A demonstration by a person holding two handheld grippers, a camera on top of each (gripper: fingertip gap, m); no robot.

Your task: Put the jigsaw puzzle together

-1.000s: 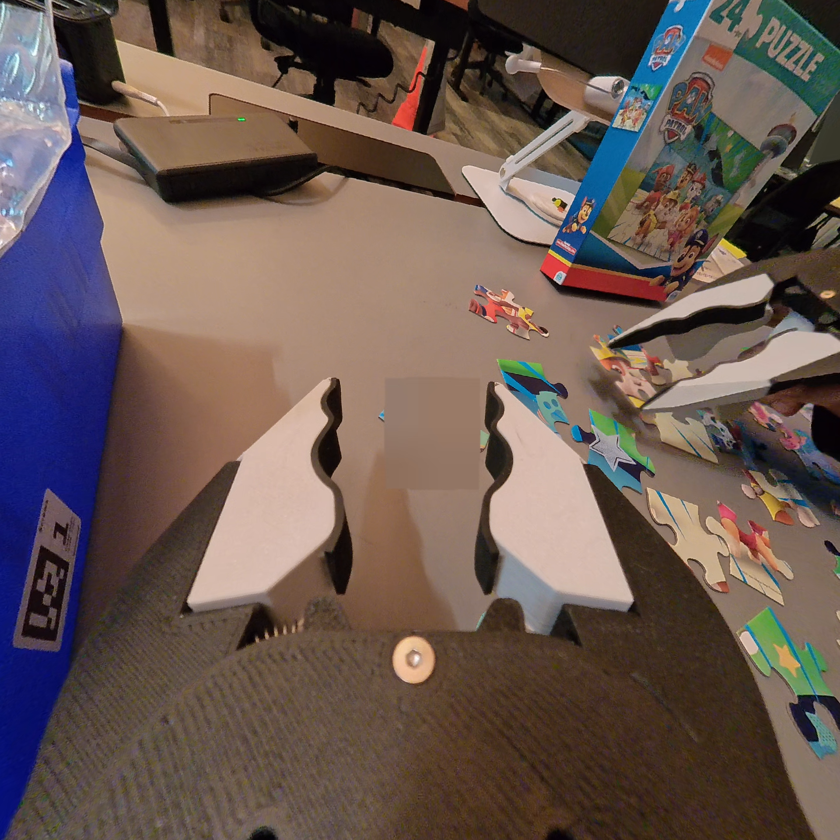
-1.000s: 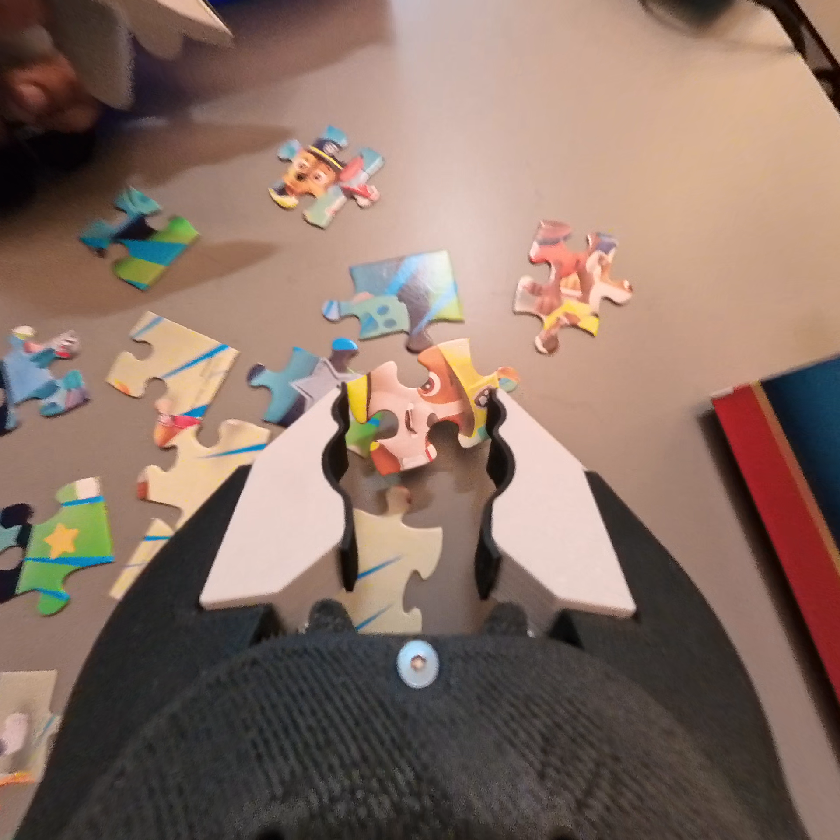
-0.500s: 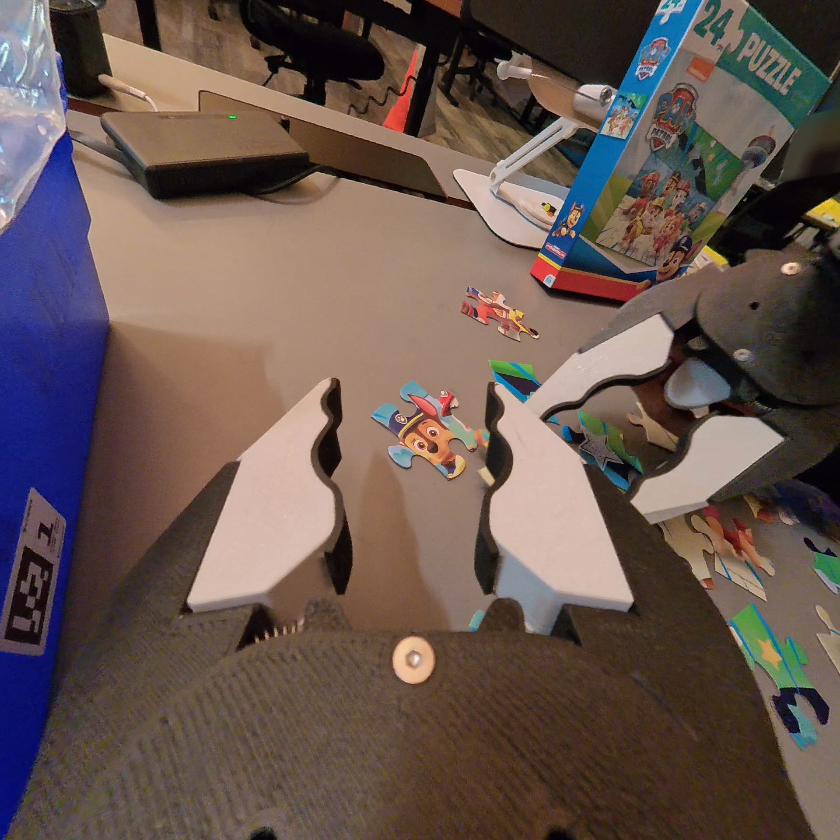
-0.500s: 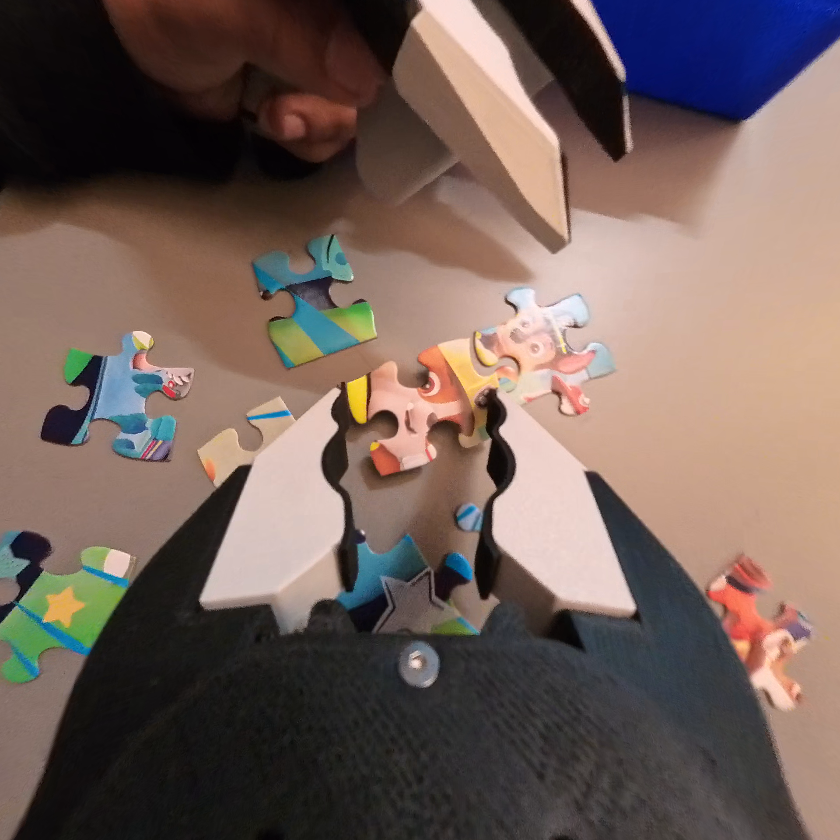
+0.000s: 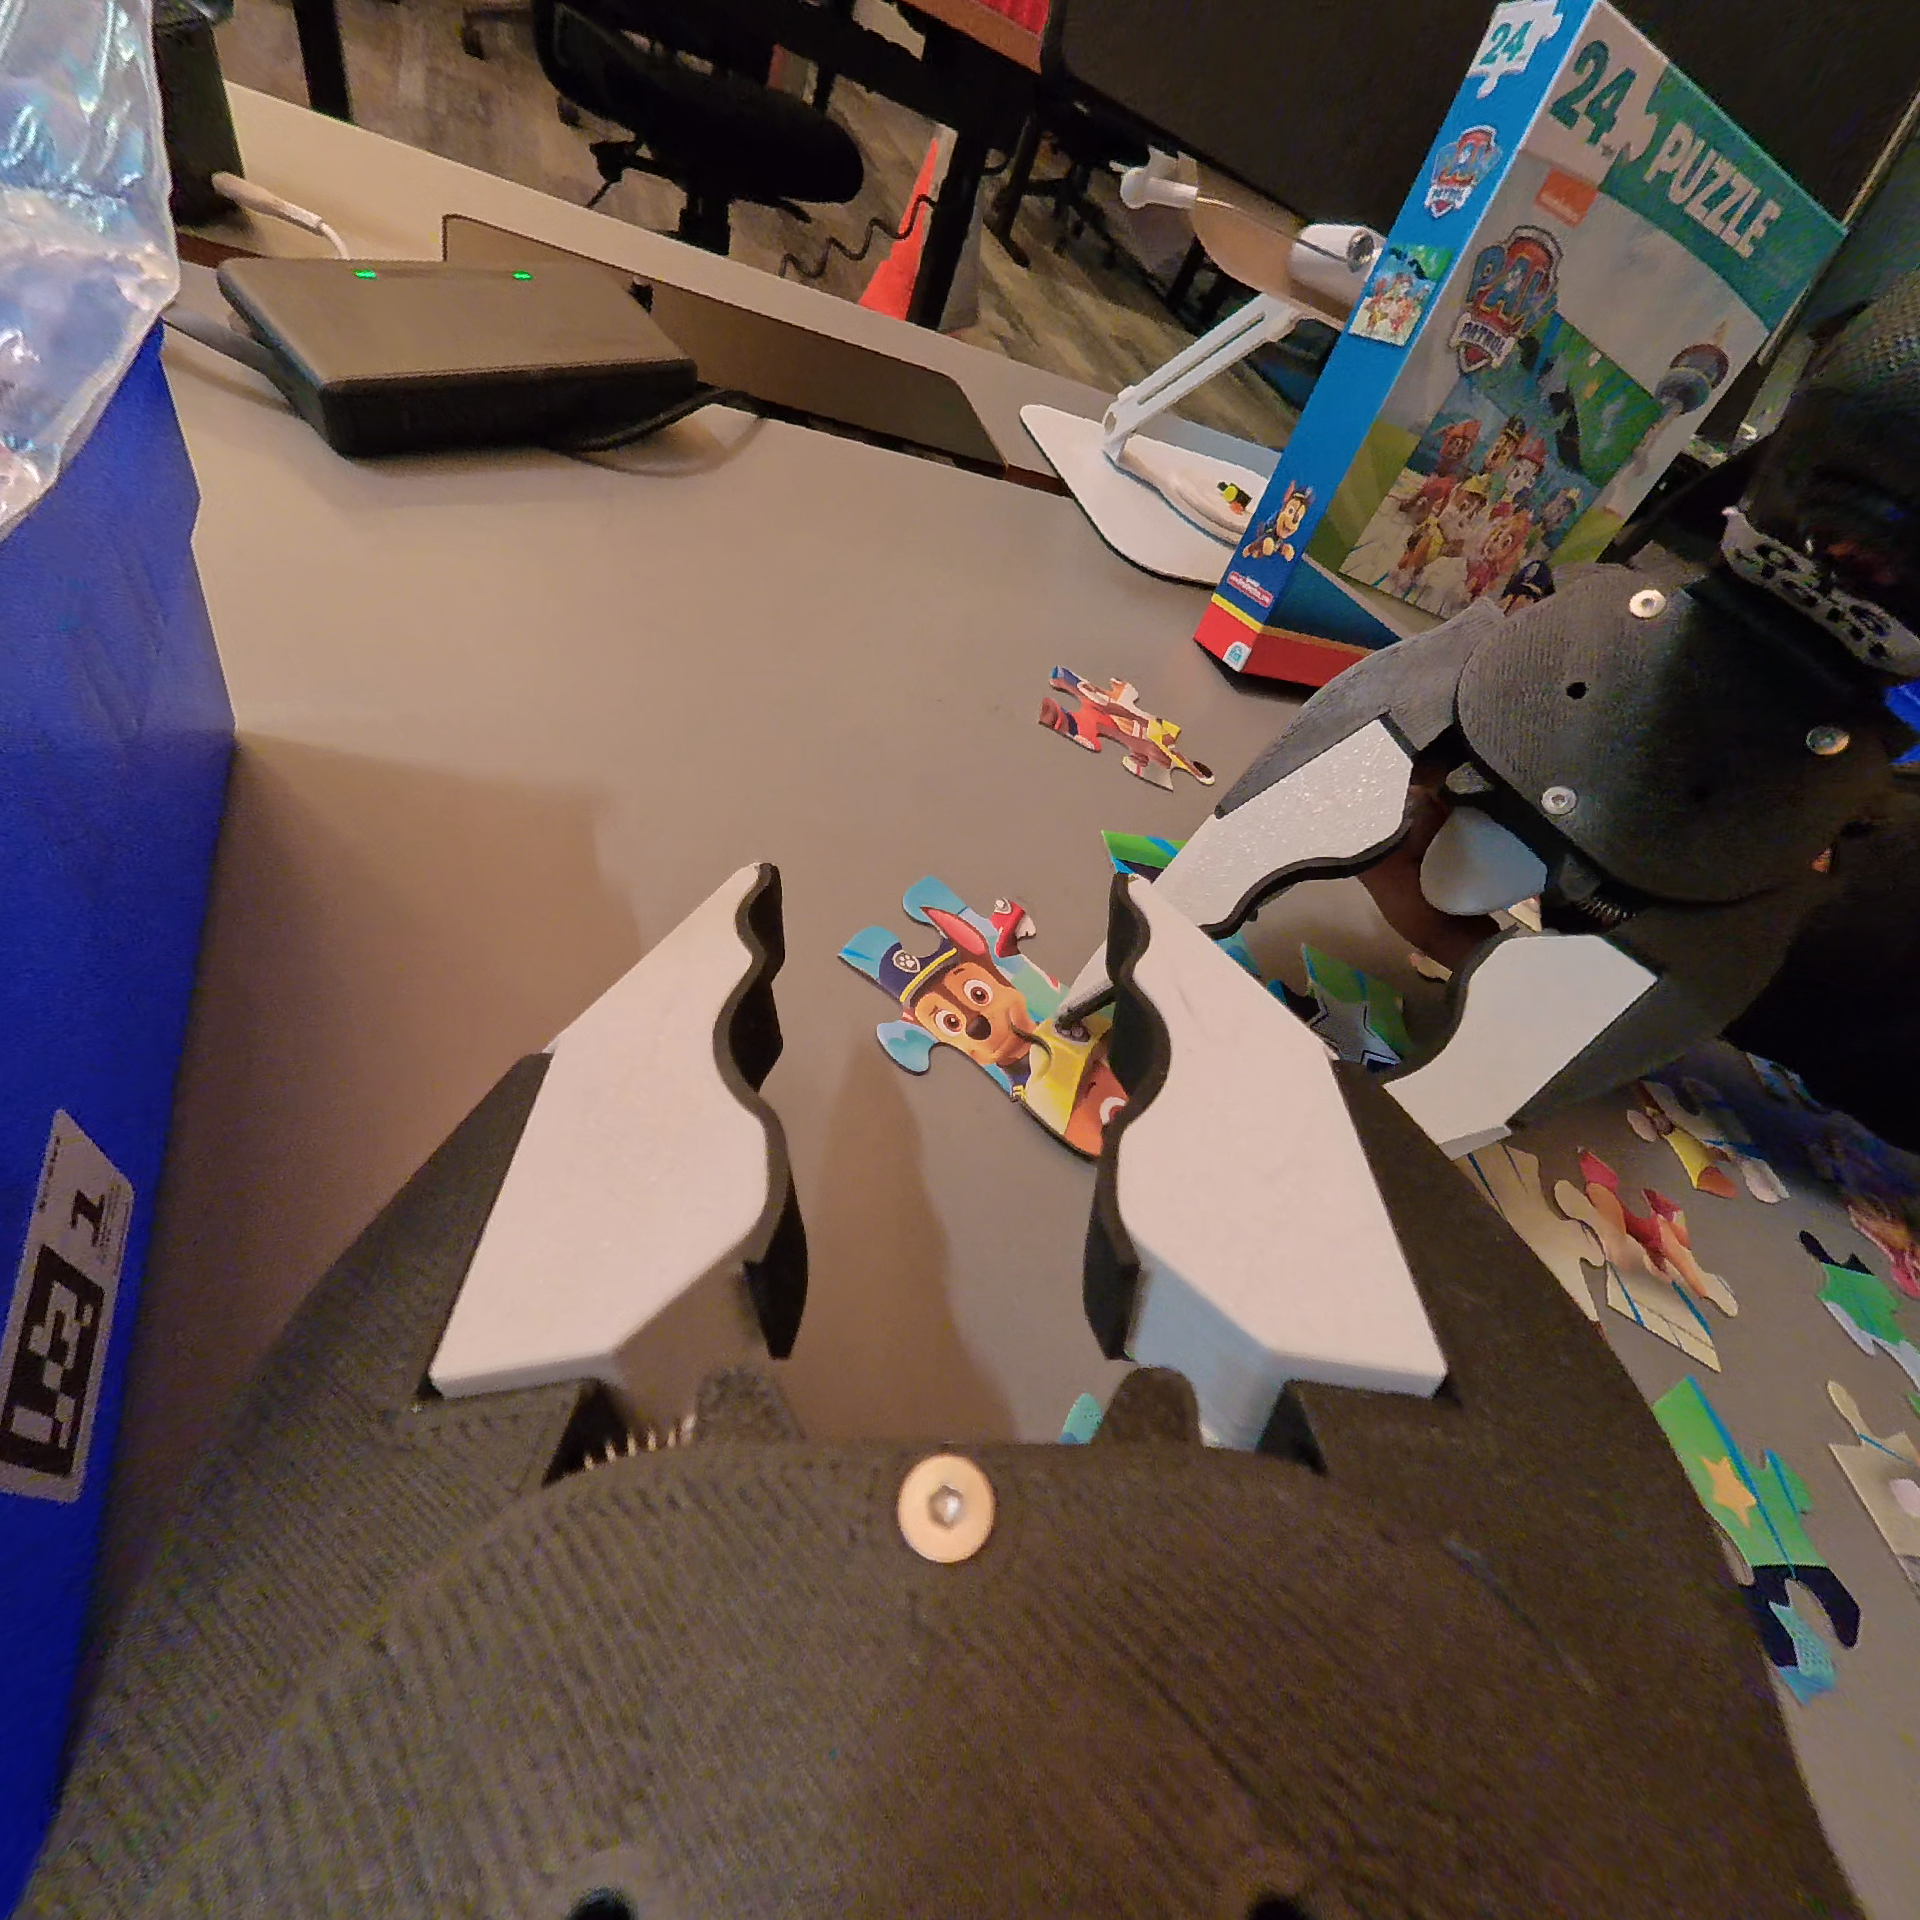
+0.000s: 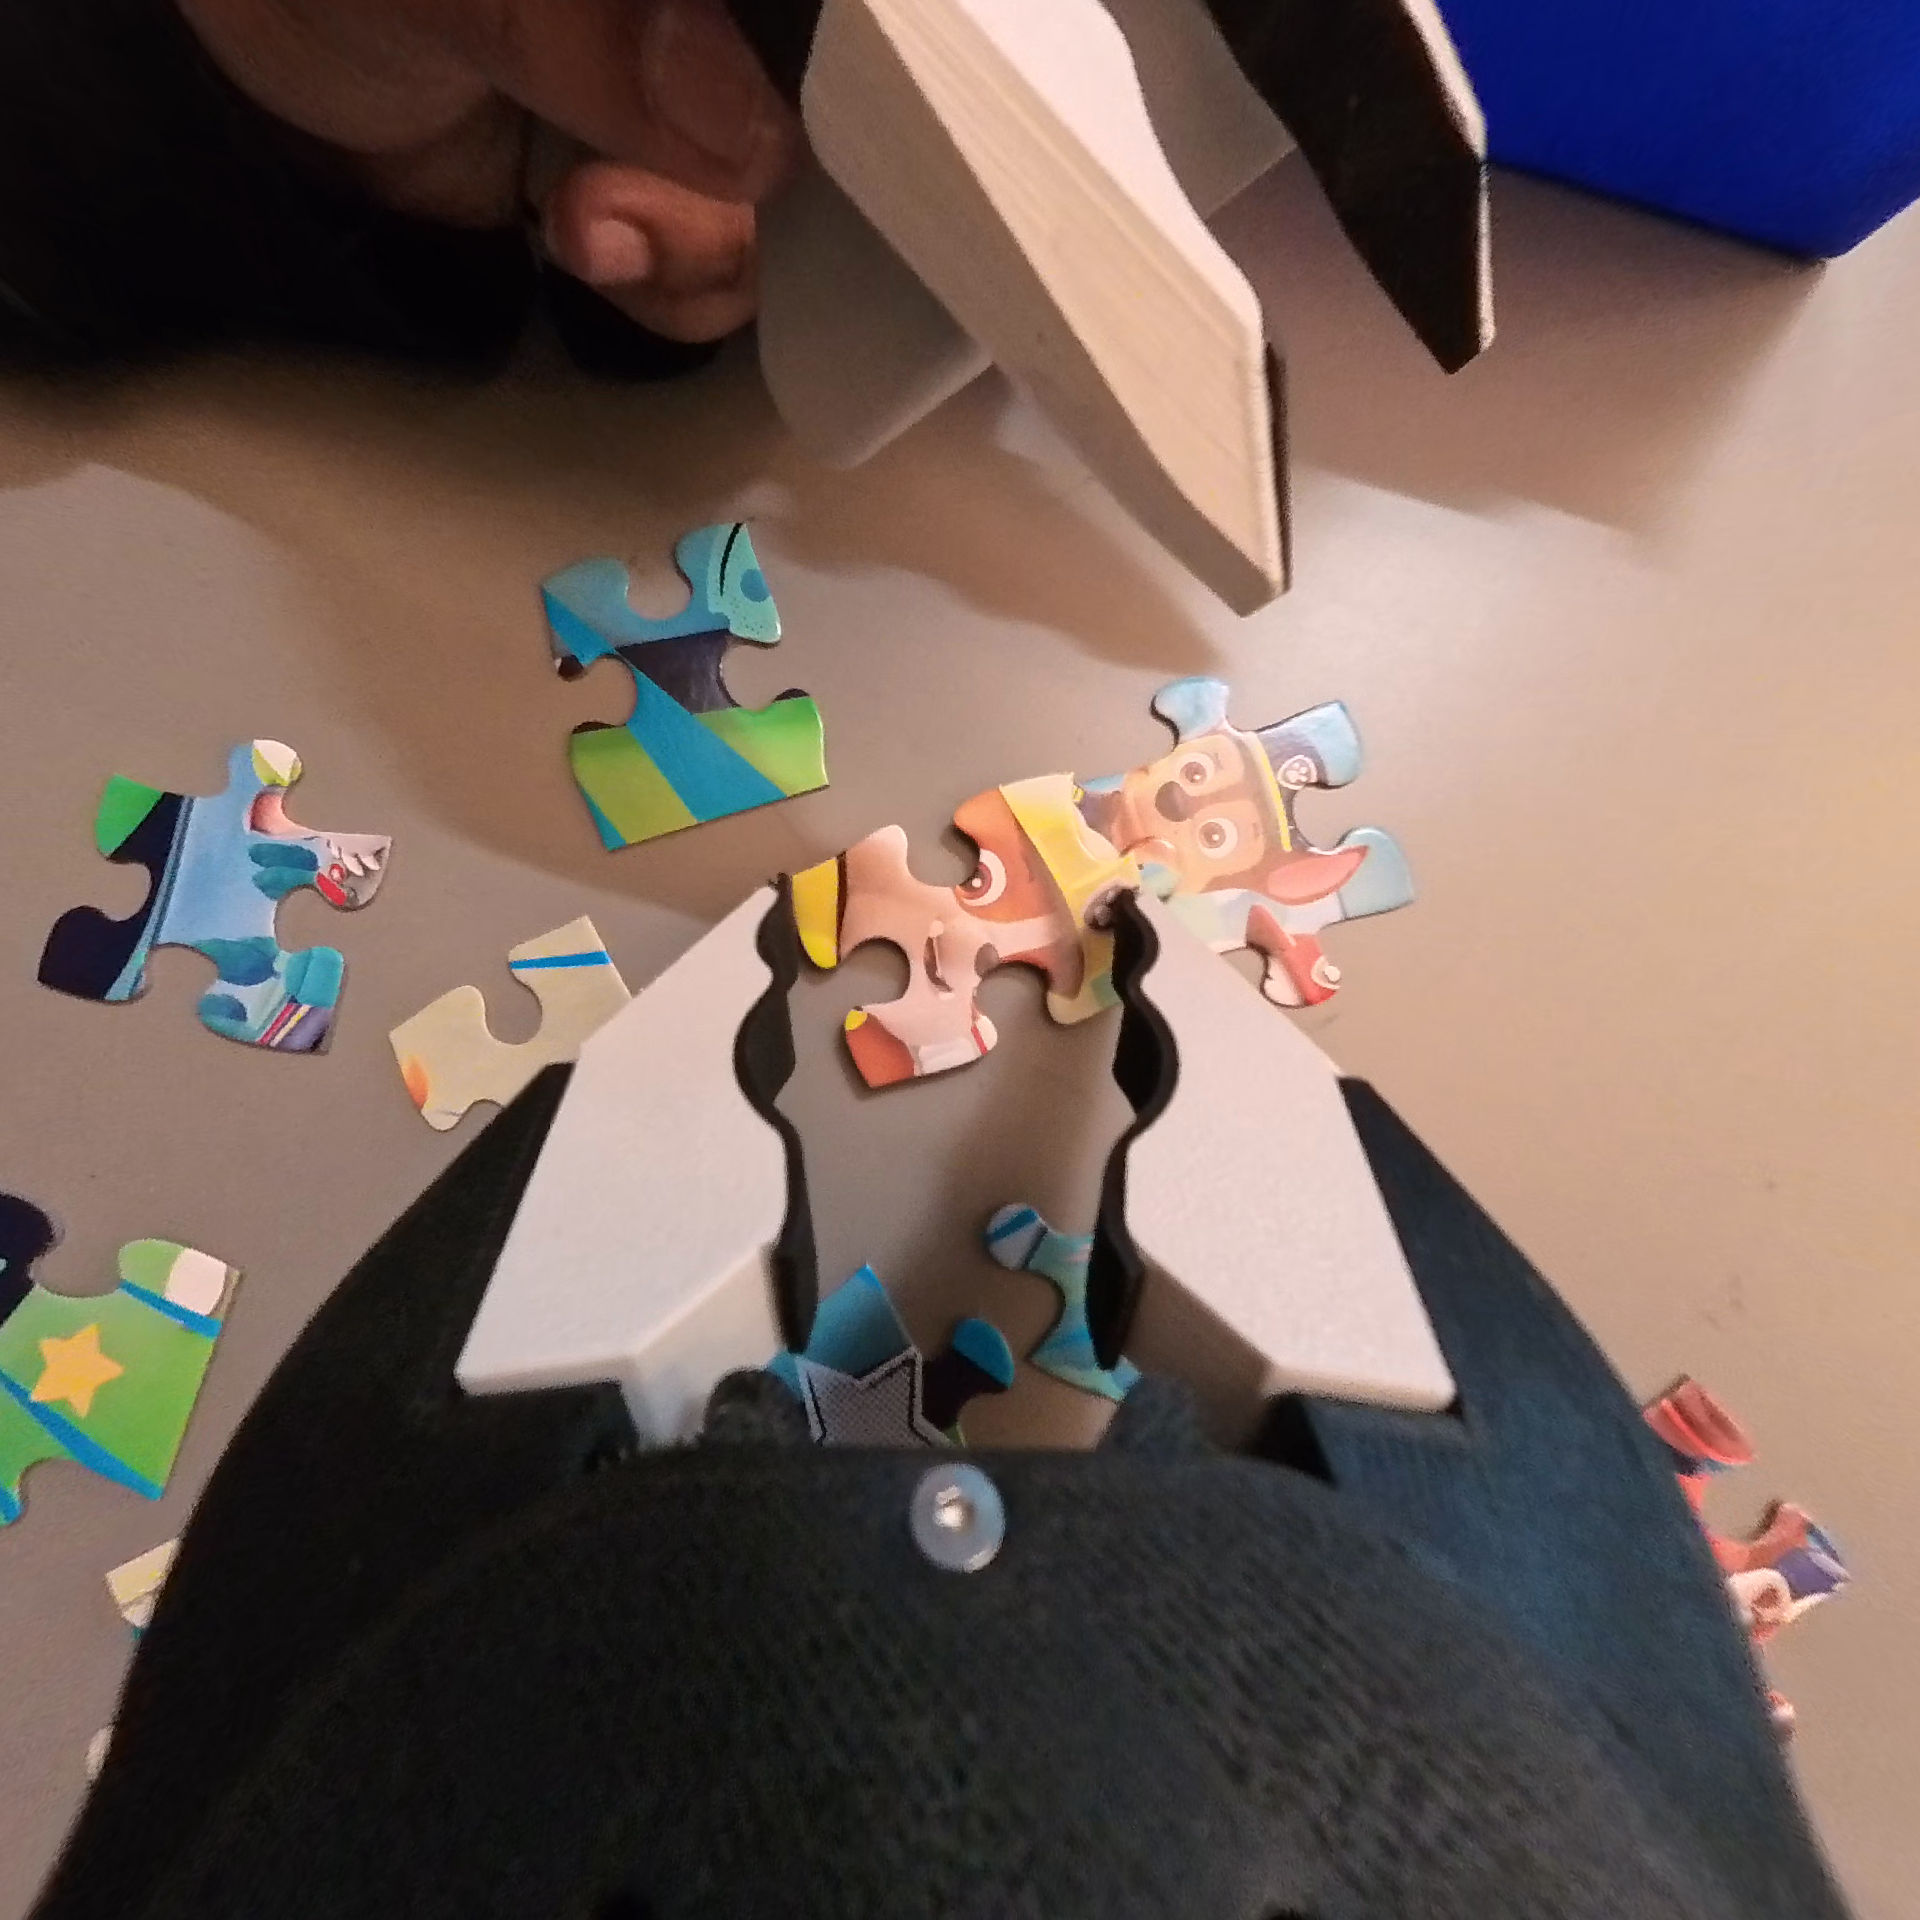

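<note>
On the grey worktop (image 5: pixel 644 665), a blue bin (image 5: pixel 83 831) stands at the left and an upright puzzle box (image 5: pixel 1538 395) at the far right, with loose puzzle pieces (image 6: pixel 686 696) scattered between. The left tool (image 5: pixel 940 914) hangs wide open with nothing between its pads above a blue-capped dog piece (image 5: pixel 961 997). The right tool (image 6: pixel 951 914) grips an orange-and-yellow piece (image 6: pixel 966 925) by its edges, its yellow end overlapping that dog piece (image 6: pixel 1247 831).

You get warm dim indoor light, soft shadows on table (image 5: pixel 623 644), wide-angle edge bending, slight blur in right wrist view.
</note>
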